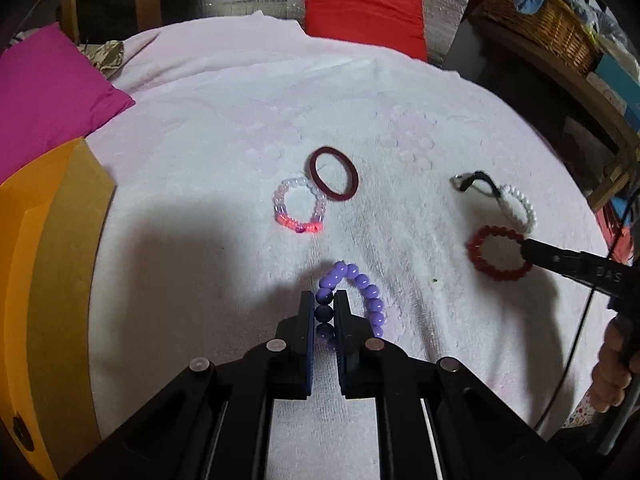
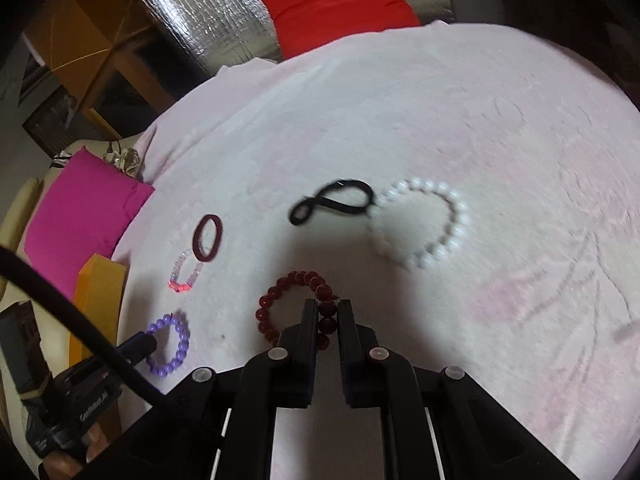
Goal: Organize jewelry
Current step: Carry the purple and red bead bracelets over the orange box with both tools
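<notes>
Pickup is the step in hand: the left gripper has its jaws clamped on the purple round-bead bracelet, the right gripper on the dark red bead bracelet, both loops trailing onto the white towel. Beyond the left jaws lie a maroon ring bangle and pink-and-clear bead bracelet. Next, probably lifting both clear toward the orange cardboard box.

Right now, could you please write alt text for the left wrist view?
The left gripper is shut on a purple bead bracelet over a white towel. Beyond lie a maroon bangle and a pink-and-clear bracelet; the right gripper grips a red bead bracelet.
</notes>
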Tool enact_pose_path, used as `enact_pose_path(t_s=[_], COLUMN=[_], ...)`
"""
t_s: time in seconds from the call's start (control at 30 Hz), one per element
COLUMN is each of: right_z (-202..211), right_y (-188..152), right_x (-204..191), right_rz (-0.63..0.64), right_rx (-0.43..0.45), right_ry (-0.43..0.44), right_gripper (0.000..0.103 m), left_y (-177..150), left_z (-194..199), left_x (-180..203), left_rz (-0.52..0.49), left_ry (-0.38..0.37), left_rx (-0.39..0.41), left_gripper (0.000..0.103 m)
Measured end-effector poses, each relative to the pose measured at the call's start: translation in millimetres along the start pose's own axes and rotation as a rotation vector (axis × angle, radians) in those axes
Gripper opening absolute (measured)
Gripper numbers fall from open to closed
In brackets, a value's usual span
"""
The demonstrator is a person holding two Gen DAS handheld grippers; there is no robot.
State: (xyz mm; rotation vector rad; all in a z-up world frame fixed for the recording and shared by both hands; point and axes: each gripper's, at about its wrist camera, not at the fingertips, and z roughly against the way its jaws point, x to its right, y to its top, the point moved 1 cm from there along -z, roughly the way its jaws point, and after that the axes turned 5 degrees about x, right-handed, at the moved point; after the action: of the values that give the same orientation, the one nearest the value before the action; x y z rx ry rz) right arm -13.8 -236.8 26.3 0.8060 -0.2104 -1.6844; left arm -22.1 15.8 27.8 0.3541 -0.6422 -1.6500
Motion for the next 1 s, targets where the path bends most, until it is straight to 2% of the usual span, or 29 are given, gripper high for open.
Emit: enact_pose_path(t_s=[0.13, 0.37, 0.47, 0.57, 0.63, 0.67, 0.83, 1.0], right_z=[0, -6, -12, -14, -15, -15, -9, 8], right_y=[3, 5, 4, 1, -2, -3, -2, 5], right_x=[9, 5, 0, -7, -12, -15, -18, -18], right_rz=[0.007, 0.043, 0.07, 0.125, 0.173, 0.188, 0.18, 0.141], right_rx=[-0.019, -0.033, -0.036, -0.013, 0.003, 0.012, 0.054, 0.134], right_ry=[-0.028, -0.078, -0.119, -0.156, -0.182, -0.195, -0.181, -0.119], right_gripper=[0.011, 0.013, 0.02, 0.019, 0.011, 0.011, 0.011, 0.011], left_y=[-1, 3, 3, 2, 2, 2, 3, 10], left_z=[-12, -18, -19, -19, -20, -20, -14, 4], left_x=[3, 4, 5, 8, 10, 10, 9, 9], left_rz=[-0.025, -0.038, -0.048, -0.07, -0.085, -0.089, -0.077, -0.062], left_ry=[0.0, -0.008, -0.007, 0.0, 0.003, 0.003, -0.005, -0.035], left_rx=[-0.043, -0.06, -0.059, -0.053, -0.048, -0.046, -0.014, 0.078], left_gripper=[0.009, 0.012, 0.014, 0.014, 0.014, 0.014, 0.009, 0.009])
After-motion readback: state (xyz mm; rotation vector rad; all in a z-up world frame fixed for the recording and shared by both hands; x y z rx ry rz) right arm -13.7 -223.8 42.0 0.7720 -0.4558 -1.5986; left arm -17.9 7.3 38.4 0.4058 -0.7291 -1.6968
